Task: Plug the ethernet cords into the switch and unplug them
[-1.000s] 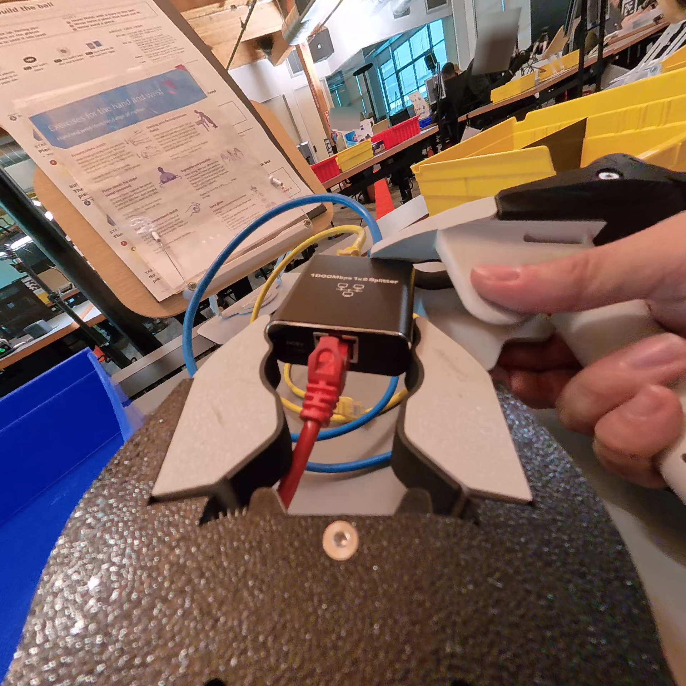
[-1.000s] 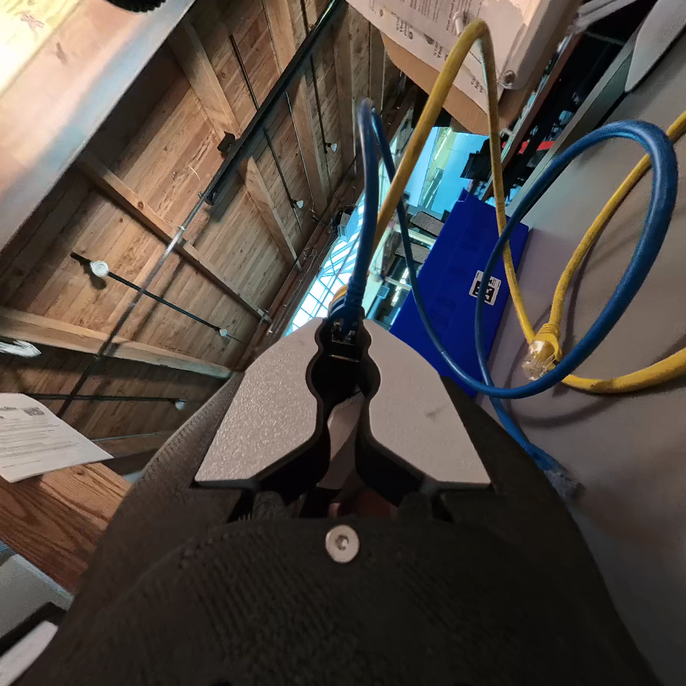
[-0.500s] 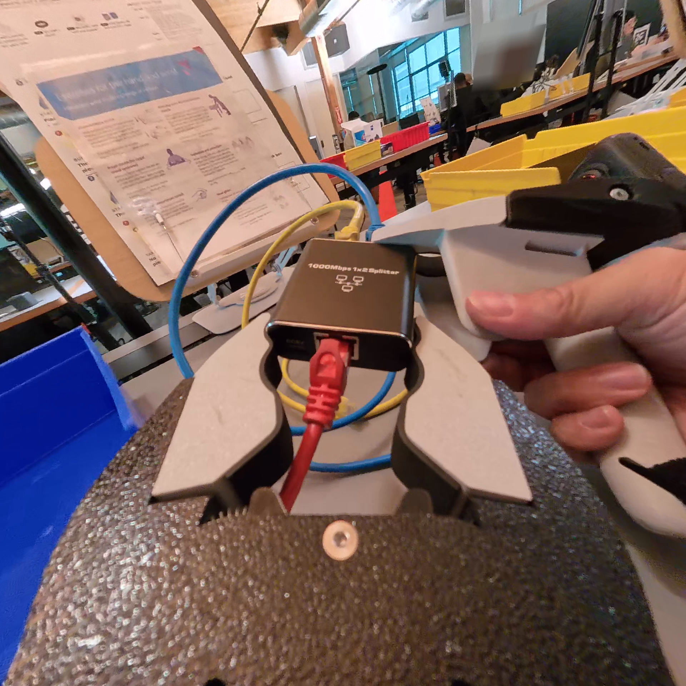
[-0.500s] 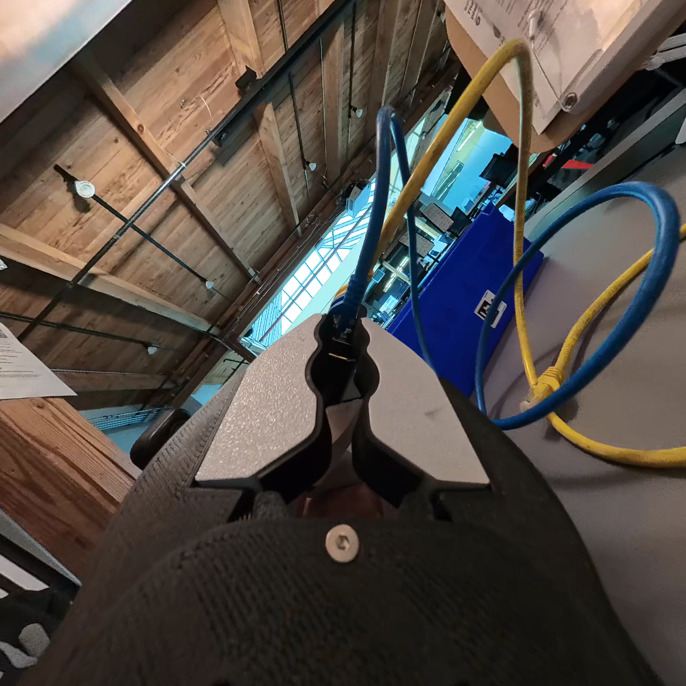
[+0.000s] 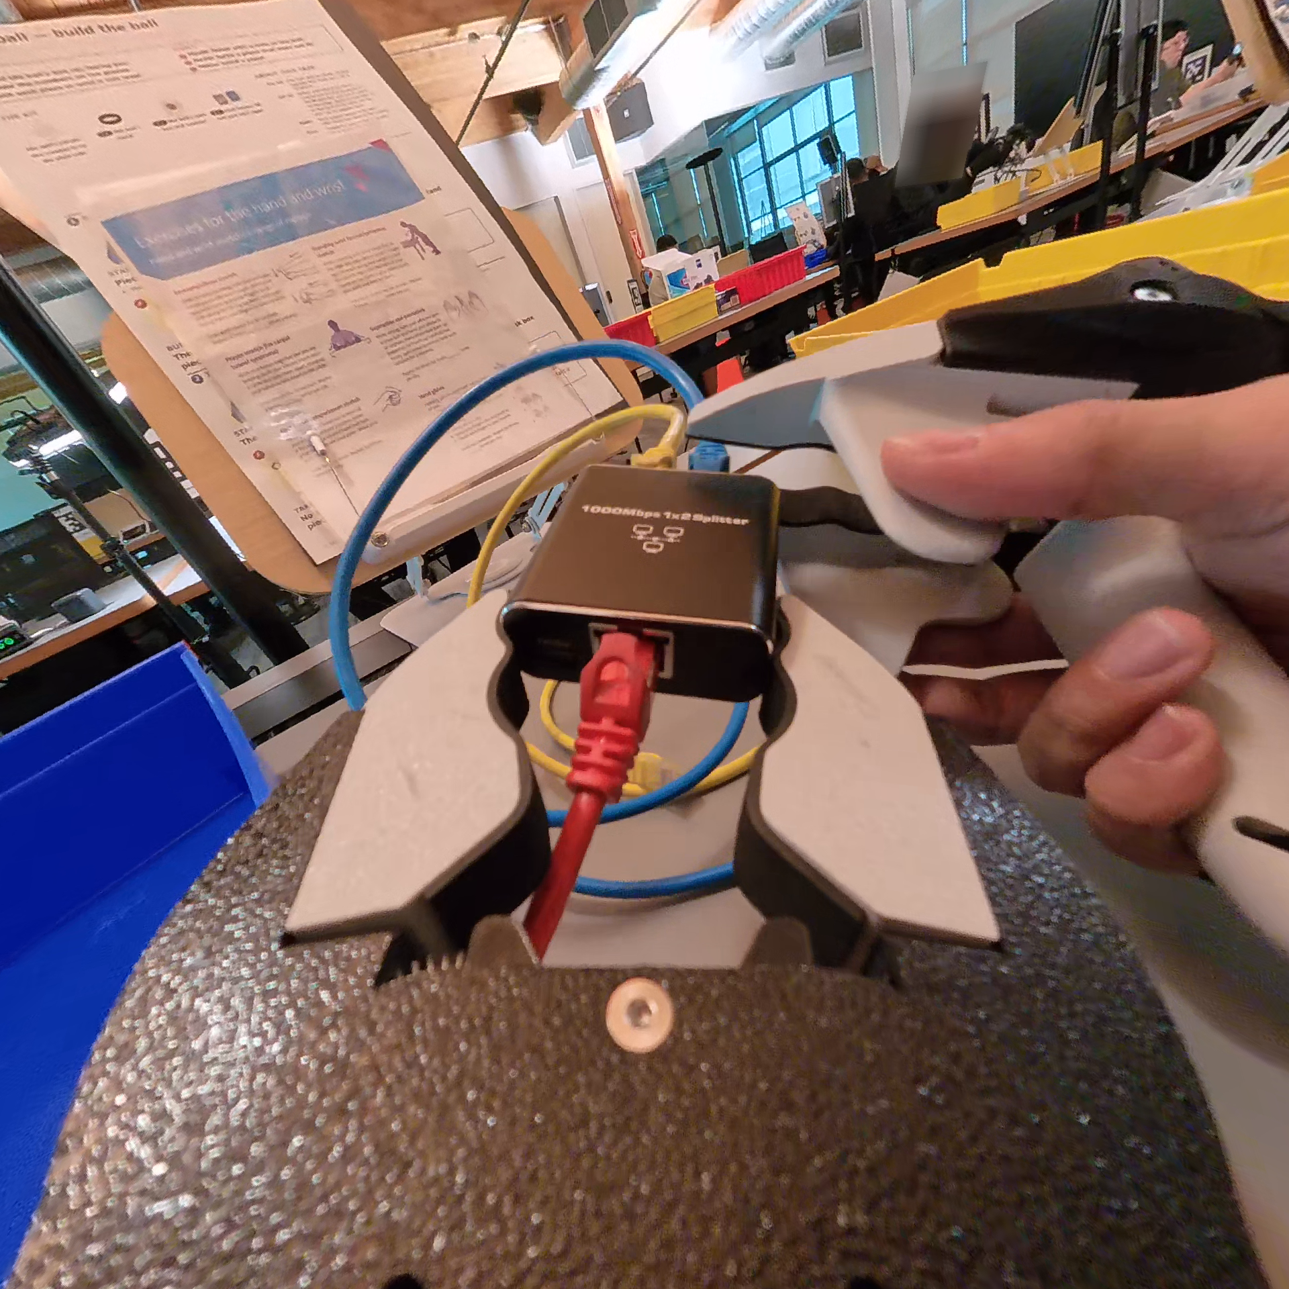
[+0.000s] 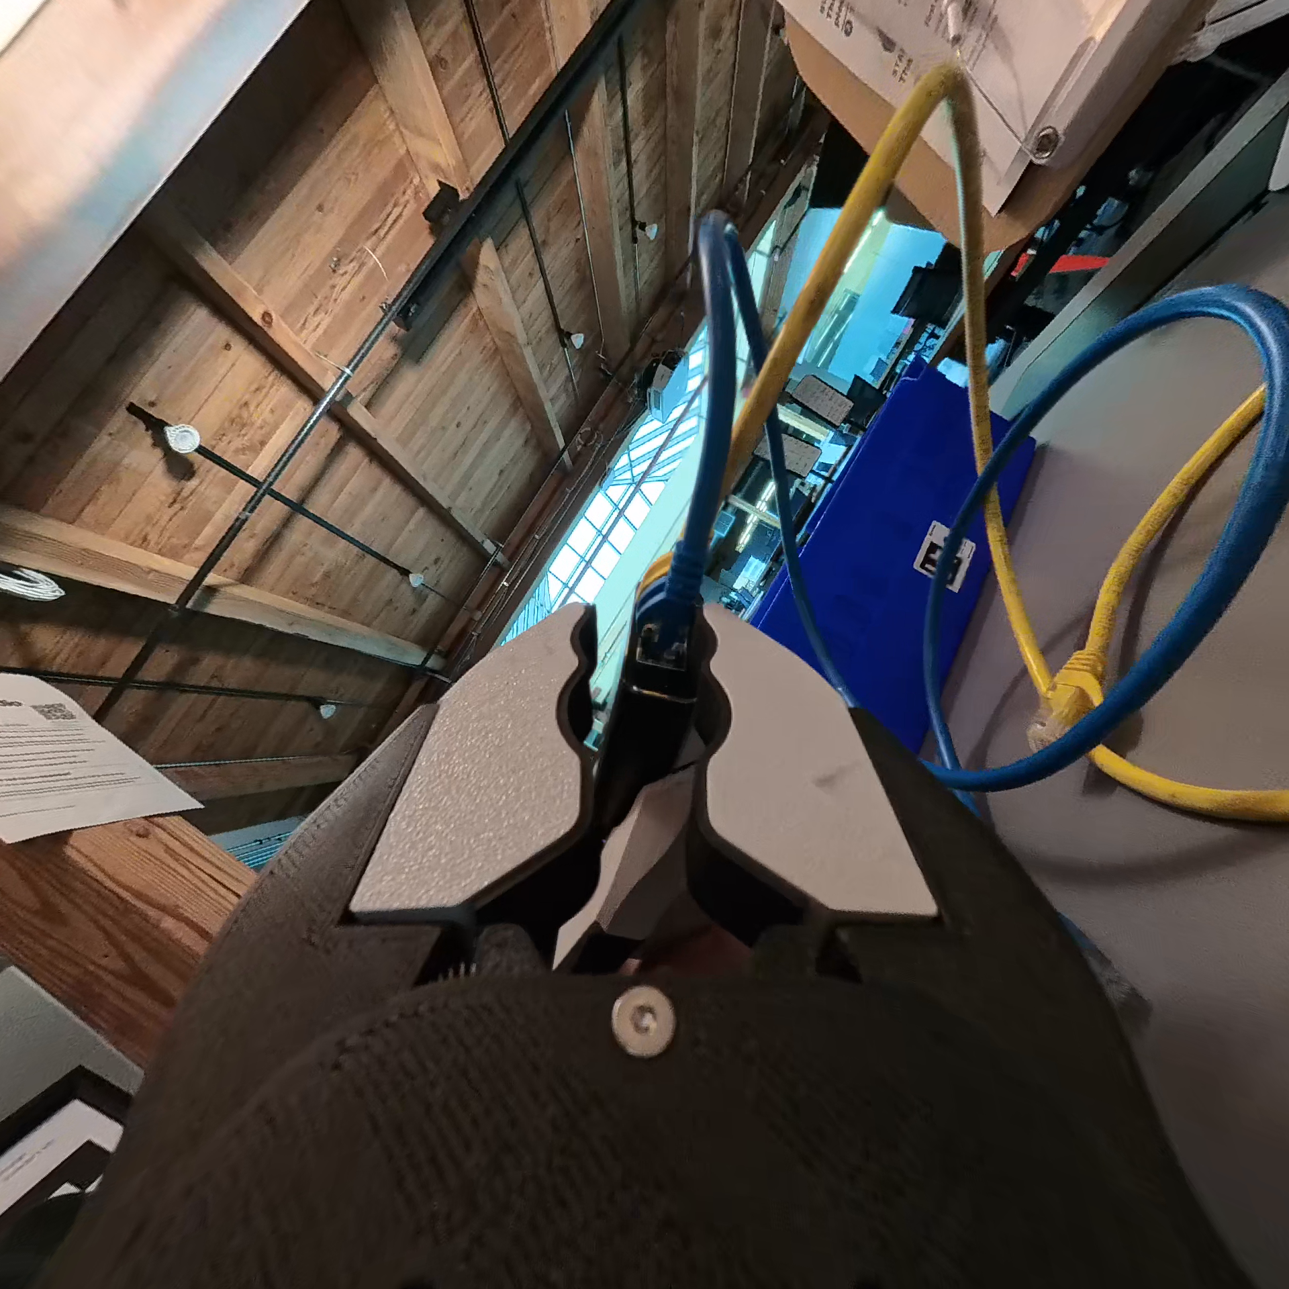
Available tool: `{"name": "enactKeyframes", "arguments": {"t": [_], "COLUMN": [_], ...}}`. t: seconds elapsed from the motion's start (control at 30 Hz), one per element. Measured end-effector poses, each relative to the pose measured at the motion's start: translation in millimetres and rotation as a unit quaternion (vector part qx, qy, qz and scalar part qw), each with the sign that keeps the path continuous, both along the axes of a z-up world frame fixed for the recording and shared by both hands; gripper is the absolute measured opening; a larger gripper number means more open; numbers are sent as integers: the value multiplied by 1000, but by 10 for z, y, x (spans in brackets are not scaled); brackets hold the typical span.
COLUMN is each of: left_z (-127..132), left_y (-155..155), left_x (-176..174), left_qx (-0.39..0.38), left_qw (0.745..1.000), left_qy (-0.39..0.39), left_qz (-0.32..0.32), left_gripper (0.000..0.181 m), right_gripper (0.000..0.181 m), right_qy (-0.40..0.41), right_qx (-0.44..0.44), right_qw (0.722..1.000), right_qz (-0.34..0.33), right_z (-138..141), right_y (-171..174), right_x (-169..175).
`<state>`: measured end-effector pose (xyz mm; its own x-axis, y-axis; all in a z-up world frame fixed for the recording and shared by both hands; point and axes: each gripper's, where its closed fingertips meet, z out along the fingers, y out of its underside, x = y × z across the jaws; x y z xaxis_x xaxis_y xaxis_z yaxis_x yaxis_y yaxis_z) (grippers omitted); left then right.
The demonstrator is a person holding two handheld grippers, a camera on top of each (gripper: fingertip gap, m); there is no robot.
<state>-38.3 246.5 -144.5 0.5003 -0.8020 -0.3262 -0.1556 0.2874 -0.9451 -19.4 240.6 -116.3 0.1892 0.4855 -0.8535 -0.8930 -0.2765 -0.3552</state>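
Note:
My left gripper is shut on a black switch and holds it above the grey table. A red cord is plugged into its near port. A yellow plug and a blue plug sit at its far end. My right gripper is open around that far end, where the blue plug sits in the switch. There is a gap on its left side. Its grey fingers show in the left wrist view. The blue cord and yellow cord loop up and away.
A blue bin stands at the left of the table. A tilted board with printed sheets stands behind. Yellow bins are at the right. A loose yellow plug lies on the table. A hand holds the right gripper.
My right gripper's jaws have spread apart from the blue plug, which stays in the switch. The left gripper still holds the switch, tilted slightly.

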Motion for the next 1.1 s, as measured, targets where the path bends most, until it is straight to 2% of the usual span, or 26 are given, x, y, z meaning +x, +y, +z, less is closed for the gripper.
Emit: {"name": "enactKeyframes", "arguments": {"t": [0.23, 0.27, 0.37, 0.97, 1.1], "left_z": [9, 12, 16, 20, -18], "left_y": [14, 16, 17, 1, -1], "left_x": [-13, -16, -20, -18, 3], "left_qx": [-1, -2, -3, 3, 5], "left_qw": [1000, 1000, 1000, 1000, 1000], "left_qy": [-4, -5, -7, -6, 9], "left_qz": [4, 4, 5, 4, 5], "left_gripper": [65, 65, 65, 65, 65], "right_gripper": [40, 39, 14, 12, 12], "right_qy": [-2, 5, 9, 46, 2], "right_qx": [-10, -15, -24, -25, -7], "right_qw": [1000, 1000, 1000, 999, 1000], "right_qz": [0, -4, 2, -12, -4], "right_z": [-4, -8, -39, -66, -117], "right_y": [8, 16, 23, 2, -5], "right_x": [-21, -4, -7, 1, -2]}}
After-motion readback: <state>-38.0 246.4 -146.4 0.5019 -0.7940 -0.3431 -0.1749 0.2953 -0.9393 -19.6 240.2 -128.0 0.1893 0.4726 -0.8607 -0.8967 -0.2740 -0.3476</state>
